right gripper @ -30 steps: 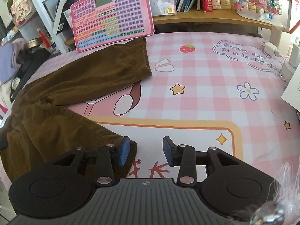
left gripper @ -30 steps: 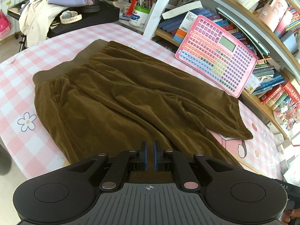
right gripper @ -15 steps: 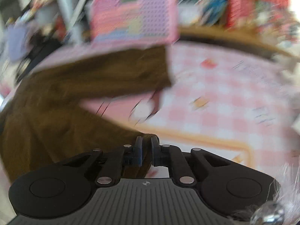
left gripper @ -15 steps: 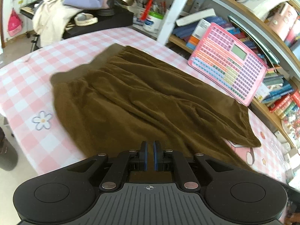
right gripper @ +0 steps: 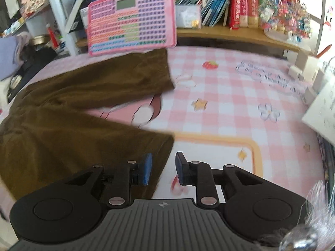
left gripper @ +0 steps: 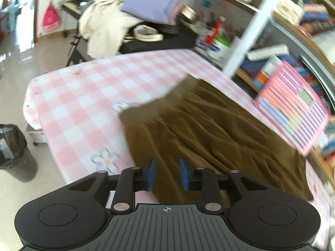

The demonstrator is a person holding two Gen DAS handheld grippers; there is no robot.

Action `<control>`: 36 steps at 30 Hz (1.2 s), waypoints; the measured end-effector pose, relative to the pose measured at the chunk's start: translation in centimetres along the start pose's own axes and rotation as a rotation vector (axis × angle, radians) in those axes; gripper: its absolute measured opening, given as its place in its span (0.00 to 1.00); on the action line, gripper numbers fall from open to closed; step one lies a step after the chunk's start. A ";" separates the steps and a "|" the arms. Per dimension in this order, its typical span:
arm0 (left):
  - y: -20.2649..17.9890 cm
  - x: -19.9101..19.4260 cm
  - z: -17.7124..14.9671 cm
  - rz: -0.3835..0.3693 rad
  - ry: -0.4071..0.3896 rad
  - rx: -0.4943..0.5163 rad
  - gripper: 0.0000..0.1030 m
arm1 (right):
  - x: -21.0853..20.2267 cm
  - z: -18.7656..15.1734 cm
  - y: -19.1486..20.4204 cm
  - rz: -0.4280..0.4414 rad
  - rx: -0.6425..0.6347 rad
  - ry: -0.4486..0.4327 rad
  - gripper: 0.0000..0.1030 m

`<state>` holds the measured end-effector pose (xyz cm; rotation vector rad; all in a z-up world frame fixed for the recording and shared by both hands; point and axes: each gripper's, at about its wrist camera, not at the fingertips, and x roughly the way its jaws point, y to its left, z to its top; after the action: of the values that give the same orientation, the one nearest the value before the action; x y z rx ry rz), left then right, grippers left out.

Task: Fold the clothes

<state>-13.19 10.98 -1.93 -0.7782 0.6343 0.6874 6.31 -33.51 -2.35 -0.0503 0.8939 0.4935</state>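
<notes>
1. Both tongs stand spread and hold nothing: left tongs over the trousers near the worktop's near edge, right tongs at a leg hem.
2. Trousers lie spread flat, unfolded, legs apart, waistband toward the worktop's left end.
3. Placing likely suits pinching the near leg at two points to fold it.

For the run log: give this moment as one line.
stage: pre-fold | brown trousers: flat on table | left gripper: open, empty | right gripper: open, empty
</notes>
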 end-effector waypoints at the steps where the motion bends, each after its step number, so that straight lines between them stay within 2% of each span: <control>1: 0.7 0.3 0.5 0.004 0.002 -0.027 0.31 | -0.4 -0.7 0.5 0.007 0.004 0.015 0.24; 7: 4.7 2.1 3.1 0.016 0.018 -0.177 0.34 | -2.0 -3.9 3.8 -0.035 0.005 0.045 0.25; 11: 5.8 3.0 3.5 -0.030 0.056 -0.205 0.39 | -2.4 -5.4 5.0 -0.079 0.073 0.058 0.25; 16: 6.4 4.6 4.3 -0.091 0.083 -0.221 0.38 | -2.5 -7.3 6.5 -0.150 0.113 0.055 0.26; 18: 6.0 5.2 4.6 -0.099 0.081 -0.195 0.31 | -2.6 -7.7 6.9 -0.179 0.122 0.043 0.26; 20: 5.0 5.0 4.8 -0.101 0.062 -0.128 0.11 | -2.5 -7.8 7.3 -0.203 0.117 0.036 0.26; 22: 3.7 4.1 5.0 -0.111 0.011 -0.030 0.09 | -2.4 -7.8 7.7 -0.224 0.110 0.034 0.26; 24: 1.7 1.5 4.7 -0.154 -0.117 0.167 0.09 | -2.2 -7.8 8.0 -0.244 0.106 0.032 0.26; 25: 1.5 1.1 4.7 -0.158 -0.134 0.207 0.09 | -2.2 -7.8 8.0 -0.248 0.112 0.032 0.26; 30: 3.1 1.8 4.9 -0.152 -0.081 0.201 0.10 | -2.1 -7.9 8.4 -0.266 0.115 0.018 0.26; 36: 5.1 2.8 5.0 -0.150 -0.012 0.180 0.18 | -2.1 -8.0 8.7 -0.285 0.113 0.010 0.26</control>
<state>-14.03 18.52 -3.28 -0.6474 0.6113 0.4901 -4.41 -28.58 -4.43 -0.0755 0.9060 0.1770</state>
